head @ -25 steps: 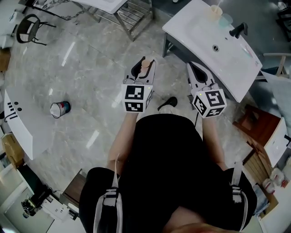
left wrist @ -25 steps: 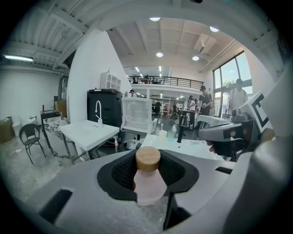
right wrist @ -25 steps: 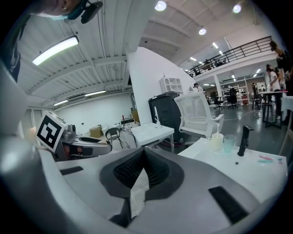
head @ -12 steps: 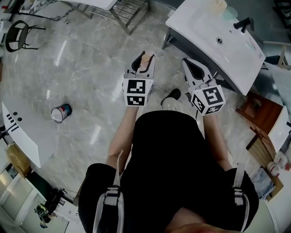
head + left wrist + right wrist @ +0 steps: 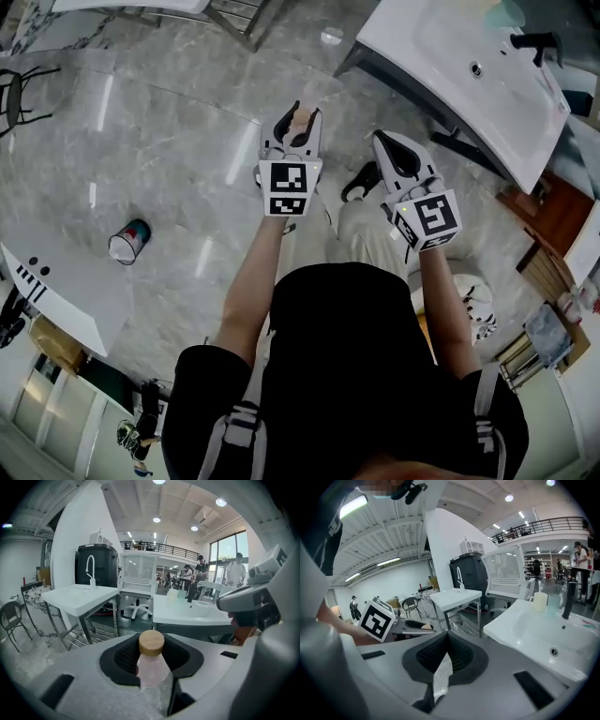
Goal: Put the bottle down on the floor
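Head view looks straight down on both grippers, held out side by side in front of the person over a grey marble floor (image 5: 169, 141). The left gripper (image 5: 292, 131) has the bottle (image 5: 298, 120) clamped in its jaws, with the tan cap poking out past the jaw tips.

Left gripper view makes it clearer. It's a clear, pinkish bottle with a round wooden cap (image 5: 151, 642), standing upright, and the dark pads (image 5: 124, 657) hug it from both sides just below the cap. So the bottle is up in the air in that grip, not on the floor yet.

The right gripper (image 5: 394, 155) sits near the left one, not touching it. In the right gripper view its jaws are pressed together at the tips with nothing between them, and only a sliver of floor shows through the gap lower down.

Over on the right there's a white sink table (image 5: 441, 66) with a black faucet (image 5: 536, 41). A small can (image 5: 128, 242) sits on the floor well off to the left, and a black shoe (image 5: 359, 180) shows between the two grippers.
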Demonstrator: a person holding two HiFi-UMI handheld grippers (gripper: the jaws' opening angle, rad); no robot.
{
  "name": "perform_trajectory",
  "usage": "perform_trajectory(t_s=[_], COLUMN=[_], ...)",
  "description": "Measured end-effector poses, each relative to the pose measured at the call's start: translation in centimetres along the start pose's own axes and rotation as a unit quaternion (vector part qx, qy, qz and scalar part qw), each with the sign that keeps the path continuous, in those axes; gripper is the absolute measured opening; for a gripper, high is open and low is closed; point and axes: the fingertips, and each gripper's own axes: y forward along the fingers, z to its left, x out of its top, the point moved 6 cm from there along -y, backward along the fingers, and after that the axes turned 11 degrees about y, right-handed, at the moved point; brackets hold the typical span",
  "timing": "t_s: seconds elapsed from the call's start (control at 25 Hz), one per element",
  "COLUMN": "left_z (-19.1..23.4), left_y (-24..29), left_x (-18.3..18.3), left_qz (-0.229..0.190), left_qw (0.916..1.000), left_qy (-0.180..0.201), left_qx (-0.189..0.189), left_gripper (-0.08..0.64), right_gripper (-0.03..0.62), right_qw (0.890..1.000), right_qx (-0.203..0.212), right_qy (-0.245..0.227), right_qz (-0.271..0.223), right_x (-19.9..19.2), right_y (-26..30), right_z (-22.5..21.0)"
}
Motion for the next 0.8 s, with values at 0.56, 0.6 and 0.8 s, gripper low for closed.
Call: perform_trajectory(t_s=[0.56, 0.6, 0.8], left_z=[3.9, 4.1, 4.6], left_y=[11.6, 12.3, 16.5], left_x=[-14.2, -15.2, -20.4], left_qz=[0.019, 0.021, 0.033], left_qw=[0.9990, 0.9990, 0.9989], left_qy=[-0.004, -0.005, -0.014], left_qx=[-0.040, -0.039, -0.030], left_gripper=[0.147, 0.146, 0.146], right_gripper=[0.005, 0.005, 0.005], right_qw=[0.999, 0.999, 0.997], right_qx=[-0.010, -0.010, -0.003], right_qy=[-0.021, -0.020, -0.015], right_qz=[0.044, 0.048, 0.070], right_x=[-9.9, -10.6, -14.9], right_y=[15.1, 15.9, 20.0], right_z=[-4.4, -4.7, -6.9])
